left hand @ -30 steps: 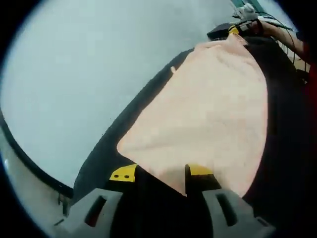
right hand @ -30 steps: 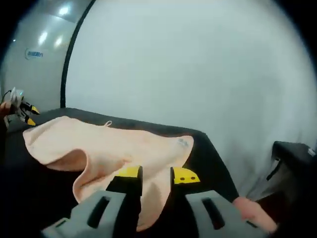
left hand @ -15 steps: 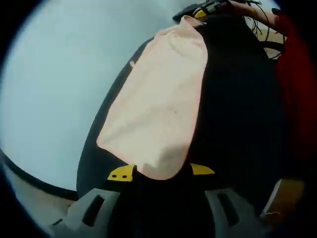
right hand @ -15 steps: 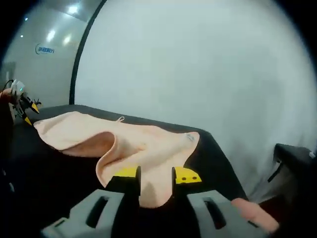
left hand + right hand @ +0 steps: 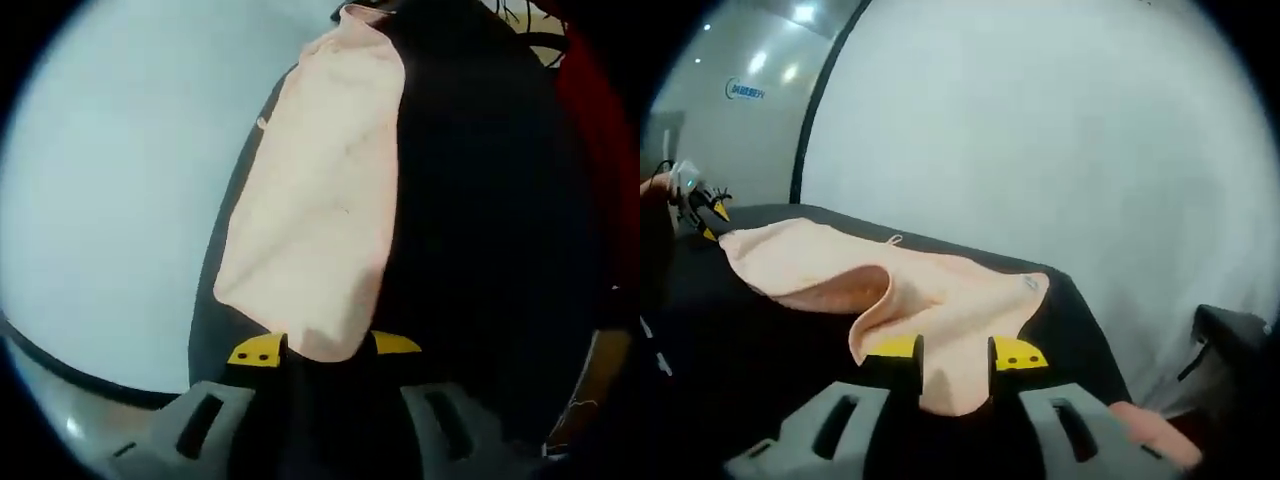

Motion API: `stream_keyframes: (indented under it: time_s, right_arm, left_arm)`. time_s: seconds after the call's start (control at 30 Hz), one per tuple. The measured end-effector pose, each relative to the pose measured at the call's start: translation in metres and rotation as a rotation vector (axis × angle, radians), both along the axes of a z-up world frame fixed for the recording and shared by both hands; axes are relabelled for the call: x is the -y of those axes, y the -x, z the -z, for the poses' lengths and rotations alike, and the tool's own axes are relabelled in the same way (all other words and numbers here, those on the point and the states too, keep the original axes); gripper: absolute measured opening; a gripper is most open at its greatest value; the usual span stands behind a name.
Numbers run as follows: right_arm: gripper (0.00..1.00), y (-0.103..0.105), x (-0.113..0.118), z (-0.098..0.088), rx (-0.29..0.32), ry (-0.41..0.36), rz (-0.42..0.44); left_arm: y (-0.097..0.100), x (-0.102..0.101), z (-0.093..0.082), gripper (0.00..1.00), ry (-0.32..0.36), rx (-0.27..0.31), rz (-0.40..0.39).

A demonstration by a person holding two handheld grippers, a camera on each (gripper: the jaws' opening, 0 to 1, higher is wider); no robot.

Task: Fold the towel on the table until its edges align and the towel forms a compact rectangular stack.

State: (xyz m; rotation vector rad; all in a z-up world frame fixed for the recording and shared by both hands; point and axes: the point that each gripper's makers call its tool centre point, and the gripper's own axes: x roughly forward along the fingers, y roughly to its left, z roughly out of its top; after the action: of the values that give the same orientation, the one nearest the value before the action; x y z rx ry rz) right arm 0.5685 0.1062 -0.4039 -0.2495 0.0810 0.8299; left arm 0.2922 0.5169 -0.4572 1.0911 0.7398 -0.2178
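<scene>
Gripping a corner of the peach towel [image 5: 930, 300], the right gripper [image 5: 954, 352] is pinching the cloth between its two yellow-tipped jaws, which are standing close together with the fabric hanging down between them. In the right gripper view the towel is running away from those jaws across the black table [image 5: 760, 340] toward the far left, where the left gripper [image 5: 702, 215] is holding the opposite end — its jaws are too small there to judge. Along the near side the cloth is curling up and over itself, showing a darker underside in the loop, while the far part is lying flat with a small hanging loop at its far edge.

In the left gripper view, the left gripper [image 5: 325, 347] is holding the towel [image 5: 320, 200] by its near corner: the fabric is passing between the yellow tips and covering the gap, so it is clamped on the cloth. From there the towel is stretching as one long, narrow, mostly smooth panel up the table [image 5: 480, 250] to the top of the view.

Behind the table a pale wall [image 5: 1040, 140] is rising, crossed by a dark vertical band. A red sleeve [image 5: 600, 130] is showing at the right edge of the left gripper view.
</scene>
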Motion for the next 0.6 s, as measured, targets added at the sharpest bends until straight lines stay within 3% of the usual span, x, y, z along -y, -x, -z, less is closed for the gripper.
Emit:
stream_keyframes:
  time_s: [0.1, 0.13, 0.23, 0.37, 0.47, 0.53, 0.6]
  right_arm:
    - [0.23, 0.011, -0.005, 0.003, 0.008, 0.043, -0.034]
    - [0.23, 0.014, -0.007, 0.002, 0.041, 0.090, -0.040]
    - [0.21, 0.017, -0.009, 0.001, 0.106, 0.180, -0.048]
    - [0.21, 0.022, -0.003, 0.009, 0.135, 0.306, -0.044]
    - [0.21, 0.020, 0.005, 0.021, 0.153, 0.434, -0.064]
    - [0.21, 0.023, 0.003, 0.028, 0.131, 0.434, -0.078]
    - [0.21, 0.028, 0.001, 0.039, 0.100, 0.446, -0.112]
  left_arm:
    - [0.003, 0.010, 0.010, 0.05, -0.005, -0.047, 0.053]
    - [0.000, 0.010, 0.006, 0.01, -0.021, -0.021, 0.047]
    - [-0.005, 0.005, -0.004, 0.00, -0.081, 0.004, 0.074]
    - [-0.004, 0.000, -0.010, 0.00, -0.114, 0.019, 0.078]
    - [-0.005, -0.004, -0.020, 0.00, -0.097, 0.058, 0.058]
    - [-0.006, -0.011, -0.029, 0.00, -0.066, 0.108, -0.003]
    - [-0.008, -0.015, -0.040, 0.00, 0.012, 0.179, -0.070]
